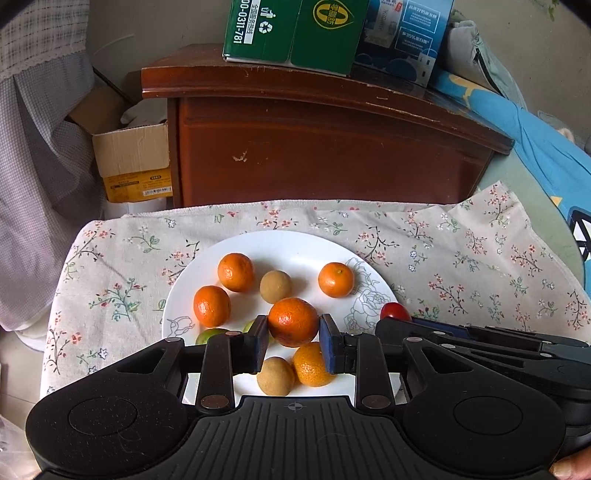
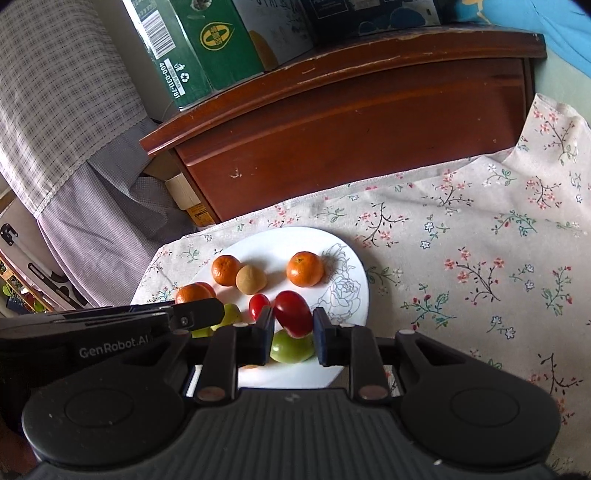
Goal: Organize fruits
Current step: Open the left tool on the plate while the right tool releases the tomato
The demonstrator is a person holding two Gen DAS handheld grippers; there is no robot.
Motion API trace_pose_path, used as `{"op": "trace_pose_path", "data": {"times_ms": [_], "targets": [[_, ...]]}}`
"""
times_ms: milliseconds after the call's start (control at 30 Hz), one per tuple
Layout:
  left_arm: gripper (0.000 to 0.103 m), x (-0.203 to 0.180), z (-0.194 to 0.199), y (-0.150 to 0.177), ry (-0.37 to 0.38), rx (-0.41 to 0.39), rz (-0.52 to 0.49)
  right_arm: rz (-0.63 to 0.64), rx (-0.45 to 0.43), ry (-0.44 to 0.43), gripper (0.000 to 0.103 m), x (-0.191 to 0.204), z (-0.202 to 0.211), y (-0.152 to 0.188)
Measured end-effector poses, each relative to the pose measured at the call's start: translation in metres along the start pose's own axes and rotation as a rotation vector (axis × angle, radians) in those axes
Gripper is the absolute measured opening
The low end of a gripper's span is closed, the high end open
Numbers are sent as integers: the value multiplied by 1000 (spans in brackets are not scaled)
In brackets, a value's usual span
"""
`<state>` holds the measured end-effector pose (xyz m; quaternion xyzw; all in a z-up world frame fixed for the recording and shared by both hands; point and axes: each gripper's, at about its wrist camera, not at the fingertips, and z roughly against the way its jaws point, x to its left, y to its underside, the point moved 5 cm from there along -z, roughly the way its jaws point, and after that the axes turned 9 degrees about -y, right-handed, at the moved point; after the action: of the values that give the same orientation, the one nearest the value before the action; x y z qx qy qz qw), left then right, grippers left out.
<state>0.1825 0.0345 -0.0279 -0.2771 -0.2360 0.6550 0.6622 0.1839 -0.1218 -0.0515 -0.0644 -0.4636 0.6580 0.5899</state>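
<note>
My left gripper (image 1: 293, 338) is shut on a small orange tangerine (image 1: 293, 322), held just above the white plate (image 1: 295, 245). On the plate lie several tangerines (image 1: 235, 271), two tan longans (image 1: 275, 286) and green fruits (image 1: 208, 335). My right gripper (image 2: 293, 334) is shut on a red cherry tomato (image 2: 293, 313) over the same plate (image 2: 349, 258), above a green tomato (image 2: 291, 346). A second red tomato (image 2: 258, 305) lies beside it. In the left wrist view the right gripper's arm comes in from the right, with the red tomato (image 1: 395, 311) showing at its tip.
The plate rests on a floral cloth (image 1: 461, 258). Behind it stands a dark wooden cabinet (image 1: 325, 147) with a green carton (image 1: 291, 33) and a blue carton (image 1: 402, 37) on top. A cardboard box (image 1: 133, 158) and grey curtain (image 1: 37, 166) are at the left.
</note>
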Motion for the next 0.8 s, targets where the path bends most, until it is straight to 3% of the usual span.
{"op": "trace_pose_path", "data": {"times_ms": [367,800], "targets": [[29,1,-13,0,-9,21,-2,-55,-6,-5,26,-8,-15,-1],[32,0,17,5,-56,42,-26,-20,3,24,27,-1,18,-2]]}}
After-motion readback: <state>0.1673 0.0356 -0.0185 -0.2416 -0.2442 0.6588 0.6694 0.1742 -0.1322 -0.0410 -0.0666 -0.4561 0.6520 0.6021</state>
